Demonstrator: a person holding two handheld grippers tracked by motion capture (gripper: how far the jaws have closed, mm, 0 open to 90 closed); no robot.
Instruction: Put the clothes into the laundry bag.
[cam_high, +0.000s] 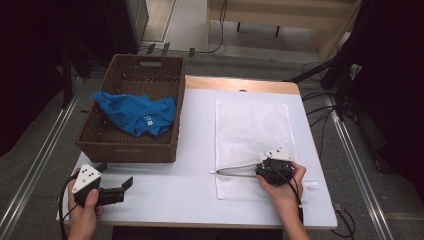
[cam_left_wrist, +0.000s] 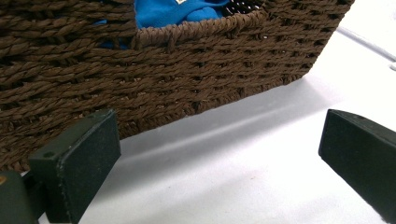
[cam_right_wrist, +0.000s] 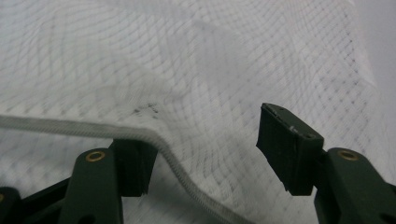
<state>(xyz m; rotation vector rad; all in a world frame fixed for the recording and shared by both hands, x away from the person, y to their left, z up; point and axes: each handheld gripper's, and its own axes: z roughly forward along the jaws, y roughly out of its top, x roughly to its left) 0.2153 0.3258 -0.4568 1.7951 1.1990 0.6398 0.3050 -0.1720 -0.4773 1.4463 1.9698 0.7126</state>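
Right tongs (cam_high: 261, 167) are down on the white mesh laundry bag (cam_high: 252, 130), which lies flat on the right half of the desk (cam_high: 195, 190), running from near the far edge down toward the near edge. From the right gripper view, those jaws stand partly apart with nothing pinched: the bag's pale zipper band (cam_right_wrist: 154, 137) curls up past the inner face of the left jaw, touching or just beside it, and the right jaw sits clear of it above the netting. So the right tongs (cam_right_wrist: 208, 154) are open, the band loose between the jaws. A few small dark specks show on the mesh just beyond the band; too tiny to read as writing. Over on the near left corner of the desk, the left tongs (cam_high: 127, 184) are held level, pointing toward the brown wicker basket (cam_high: 125, 145), jaws wide and empty, as the left gripper view confirms with bare desk between them (cam_left_wrist: 219, 154). The basket sits at the far left corner, and inside it a blue garment (cam_high: 135, 114) lies crumpled, with a small white label (cam_high: 148, 119) on it; the print is too small to make out.
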